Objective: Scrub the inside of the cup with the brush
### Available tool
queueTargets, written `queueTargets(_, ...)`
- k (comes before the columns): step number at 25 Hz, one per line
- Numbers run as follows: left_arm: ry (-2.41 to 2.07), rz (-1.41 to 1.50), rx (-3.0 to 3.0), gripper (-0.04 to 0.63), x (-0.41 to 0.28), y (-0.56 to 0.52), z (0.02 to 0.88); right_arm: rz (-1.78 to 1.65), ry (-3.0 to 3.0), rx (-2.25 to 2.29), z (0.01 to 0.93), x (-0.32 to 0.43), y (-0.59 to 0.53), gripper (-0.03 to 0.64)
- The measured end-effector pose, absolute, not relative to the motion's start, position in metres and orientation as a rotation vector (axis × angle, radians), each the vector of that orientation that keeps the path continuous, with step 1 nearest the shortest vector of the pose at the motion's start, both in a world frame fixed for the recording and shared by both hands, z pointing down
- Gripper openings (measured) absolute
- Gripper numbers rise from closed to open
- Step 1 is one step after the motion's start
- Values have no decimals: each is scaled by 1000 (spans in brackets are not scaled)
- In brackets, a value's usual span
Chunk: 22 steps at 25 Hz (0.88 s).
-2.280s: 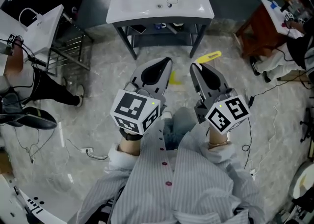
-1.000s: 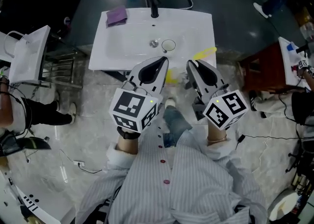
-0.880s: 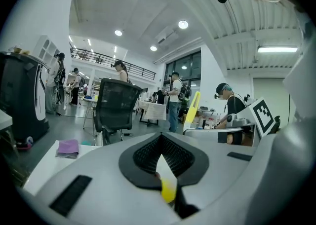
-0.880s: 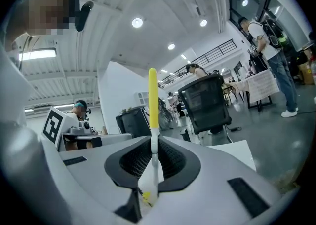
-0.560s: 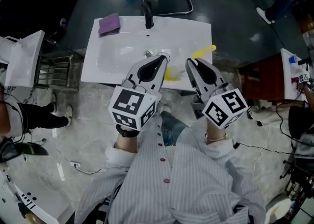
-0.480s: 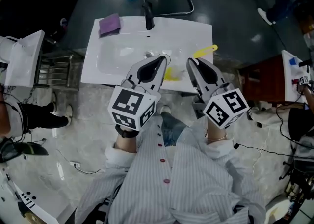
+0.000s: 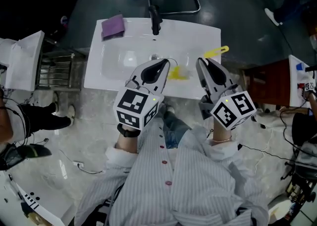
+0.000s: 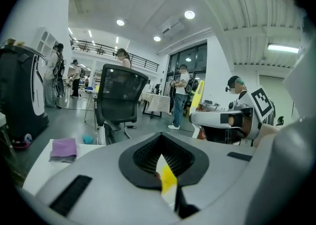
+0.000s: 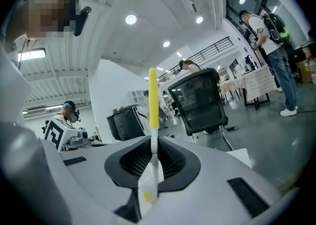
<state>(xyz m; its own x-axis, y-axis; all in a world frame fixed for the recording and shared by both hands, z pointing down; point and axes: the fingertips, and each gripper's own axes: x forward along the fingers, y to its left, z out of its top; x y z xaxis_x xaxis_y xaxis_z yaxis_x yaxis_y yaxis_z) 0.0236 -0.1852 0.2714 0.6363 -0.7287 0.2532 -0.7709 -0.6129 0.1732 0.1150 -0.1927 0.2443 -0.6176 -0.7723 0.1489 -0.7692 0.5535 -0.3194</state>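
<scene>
In the head view my left gripper hangs over the front edge of the white sink. It is shut on a thin yellow and clear thing, which looks like the cup's wall. In the left gripper view that wall stands edge-on between the closed jaws. My right gripper is beside it, shut on the brush. The brush's yellow handle sticks out to the right, and it rises straight from the jaws in the right gripper view. The bristles are hidden.
A black faucet stands at the sink's back, with a purple cloth at its back left corner and a drain in the basin. A second white basin on a metal rack stands left, a brown table right.
The person has walked up to the sink, so both grippers went from over the floor to over its front edge. Both holds are unchanged.
</scene>
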Motion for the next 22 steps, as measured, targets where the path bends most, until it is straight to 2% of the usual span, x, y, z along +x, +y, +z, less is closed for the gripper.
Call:
queueTargets(9, -1137, 334, 2611, 9, 20, -218, 303, -614, 2737, -1450, 263, 111, -217, 58)
queueTargets(22, -879, 545, 2578, 9, 22, -231, 410, -680, 2623, -1620, 304, 123, -241, 58)
